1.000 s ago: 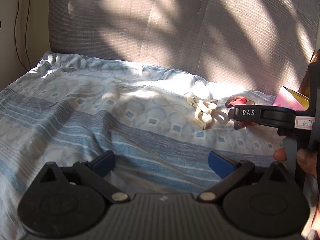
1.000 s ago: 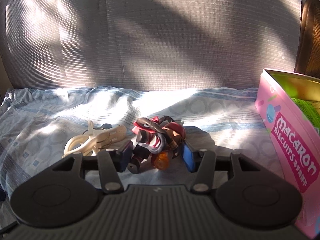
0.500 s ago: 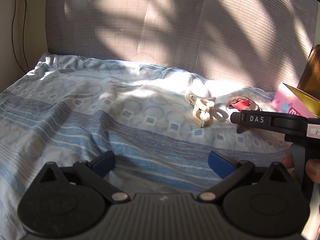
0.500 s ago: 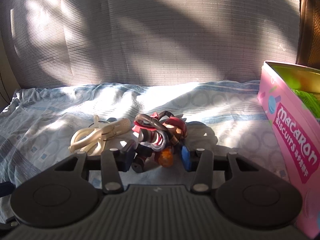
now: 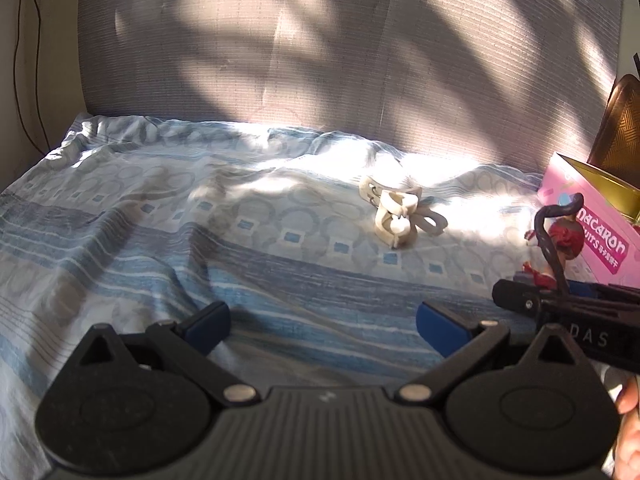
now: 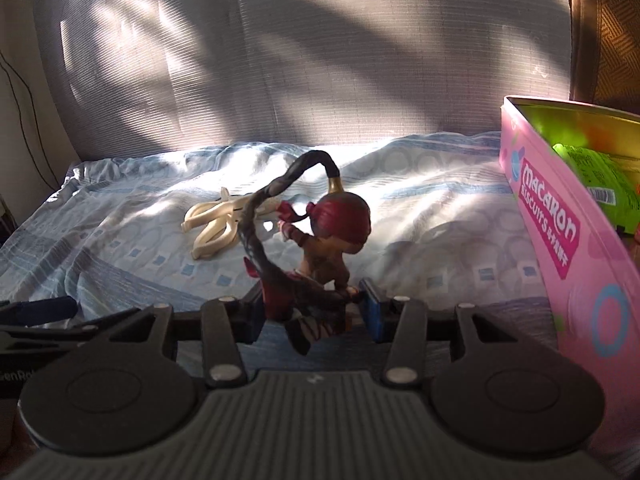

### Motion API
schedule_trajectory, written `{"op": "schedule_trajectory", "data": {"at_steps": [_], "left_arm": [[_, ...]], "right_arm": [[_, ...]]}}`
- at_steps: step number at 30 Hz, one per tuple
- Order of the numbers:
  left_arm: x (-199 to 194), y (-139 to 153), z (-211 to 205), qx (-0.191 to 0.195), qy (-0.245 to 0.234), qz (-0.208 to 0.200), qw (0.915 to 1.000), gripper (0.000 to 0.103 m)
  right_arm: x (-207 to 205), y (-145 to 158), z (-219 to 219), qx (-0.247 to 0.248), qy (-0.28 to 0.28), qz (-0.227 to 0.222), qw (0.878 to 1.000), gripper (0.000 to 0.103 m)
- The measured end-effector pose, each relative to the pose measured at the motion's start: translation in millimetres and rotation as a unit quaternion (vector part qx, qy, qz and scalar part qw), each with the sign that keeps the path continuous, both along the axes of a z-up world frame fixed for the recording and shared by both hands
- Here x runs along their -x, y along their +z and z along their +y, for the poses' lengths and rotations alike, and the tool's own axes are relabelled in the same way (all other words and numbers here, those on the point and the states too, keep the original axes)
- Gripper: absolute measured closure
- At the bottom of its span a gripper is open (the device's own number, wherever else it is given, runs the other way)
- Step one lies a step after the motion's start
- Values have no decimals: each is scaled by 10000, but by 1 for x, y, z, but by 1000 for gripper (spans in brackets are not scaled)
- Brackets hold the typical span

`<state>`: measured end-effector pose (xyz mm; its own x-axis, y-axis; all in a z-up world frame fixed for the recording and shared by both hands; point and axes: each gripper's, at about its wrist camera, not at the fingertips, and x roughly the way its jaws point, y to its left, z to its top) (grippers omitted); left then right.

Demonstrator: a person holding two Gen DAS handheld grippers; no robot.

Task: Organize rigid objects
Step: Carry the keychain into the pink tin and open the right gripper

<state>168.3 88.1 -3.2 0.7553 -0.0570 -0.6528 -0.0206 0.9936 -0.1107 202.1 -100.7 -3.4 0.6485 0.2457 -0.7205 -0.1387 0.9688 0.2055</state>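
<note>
My right gripper (image 6: 312,314) is shut on a small red-headed figurine (image 6: 320,256) with a long dark ponytail and holds it above the bedsheet. The figurine also shows at the right of the left wrist view (image 5: 560,240), in the right gripper (image 5: 560,300). A pile of cream plastic clips (image 6: 218,226) lies on the sheet behind and left of the figurine; it also shows in the left wrist view (image 5: 398,216). My left gripper (image 5: 324,320) is open and empty, low over the sheet, left of the right gripper.
An open pink "Macaron Biscuits" tin (image 6: 560,240) with green packets inside stands at the right; it also shows in the left wrist view (image 5: 592,232). A grey upholstered backrest (image 5: 360,60) rises behind the blue patterned sheet (image 5: 160,220). A brown woven panel (image 6: 604,32) stands at far right.
My right gripper has closed on the figurine and lifted it off the sheet, so it now stands upright in the jaws. The left gripper has stayed open and almost still.
</note>
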Motion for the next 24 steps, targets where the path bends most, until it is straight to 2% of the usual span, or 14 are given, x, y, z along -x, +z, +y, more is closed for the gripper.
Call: {"op": "schedule_trajectory", "data": {"at_steps": [5, 14, 17, 21, 23, 24], "left_arm": [[0, 0, 0, -14, -26, -5, 10000, 0], [0, 0, -2, -95, -107, 8, 9999, 0], [0, 0, -3, -146, -136, 11, 9998, 0], [2, -1, -7, -267, -190, -7, 9995, 0], [3, 0, -10, -357, -215, -31, 9991, 0], [4, 0, -11, -386, -217, -37, 9990, 0]], "right_arm": [[39, 7, 3, 237, 393, -142, 9988, 53], [114, 22, -23, 235, 720, -234, 9969, 53], [132, 24, -41, 81, 571, -212, 9981, 53], [149, 24, -69, -178, 47, -252, 9995, 50], [158, 25, -84, -309, -236, -283, 9988, 43], [165, 25, -92, -345, -416, -312, 9981, 34]]}}
